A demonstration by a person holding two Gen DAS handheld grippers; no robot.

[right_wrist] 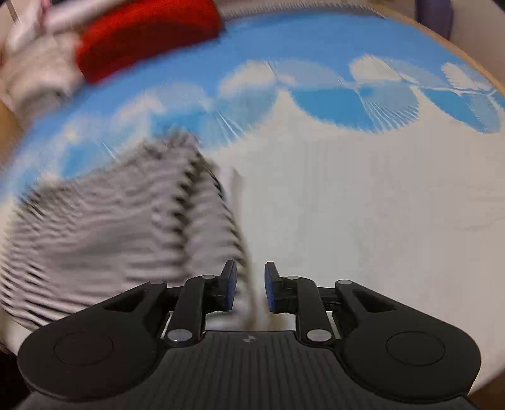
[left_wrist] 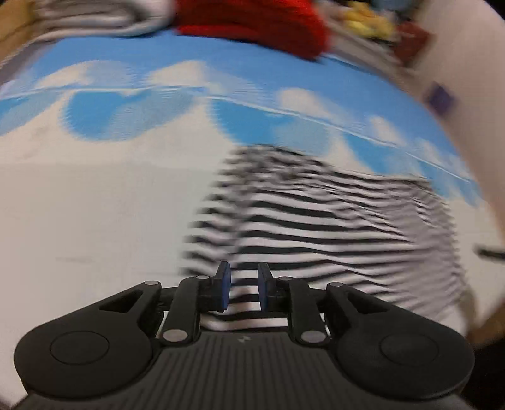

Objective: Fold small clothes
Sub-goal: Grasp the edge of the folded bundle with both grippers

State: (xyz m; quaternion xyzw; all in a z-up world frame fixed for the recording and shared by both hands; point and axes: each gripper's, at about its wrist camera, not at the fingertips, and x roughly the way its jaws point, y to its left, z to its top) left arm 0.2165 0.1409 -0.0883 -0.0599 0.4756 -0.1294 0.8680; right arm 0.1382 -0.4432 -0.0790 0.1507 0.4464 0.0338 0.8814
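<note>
At the bottom of the left wrist view, the left gripper [left_wrist: 243, 285] reaches forward, low over a striped garment [left_wrist: 322, 227]. Its two blue-padded fingers [left_wrist: 223, 285] stand apart with a narrow gap, and striped cloth shows through that gap; whether the pads touch the cloth cannot be told. The one black-and-white garment lies to the right of centre on a cloth printed with blue sky and white clouds [left_wrist: 94, 202]. Heavy motion blur smears the stripes, so the garment's outline and folds are hard to read. At the far edge sit one red fabric item [left_wrist: 265, 22] and one grey-white bundle [left_wrist: 104, 15], both blurred and cut off by the frame.

At the bottom of the right wrist view, the right gripper [right_wrist: 251, 288] also points forward, fingers [right_wrist: 230, 288] apart. Blurred pale material sits between them, too smeared to identify. The same striped garment [right_wrist: 120, 233] lies to the left, its near edge just beside the left finger. The cloud cloth [right_wrist: 363, 205] fills the rest. One red item [right_wrist: 148, 34] and one pale bundle [right_wrist: 34, 69] lie far left, blurred.
</note>
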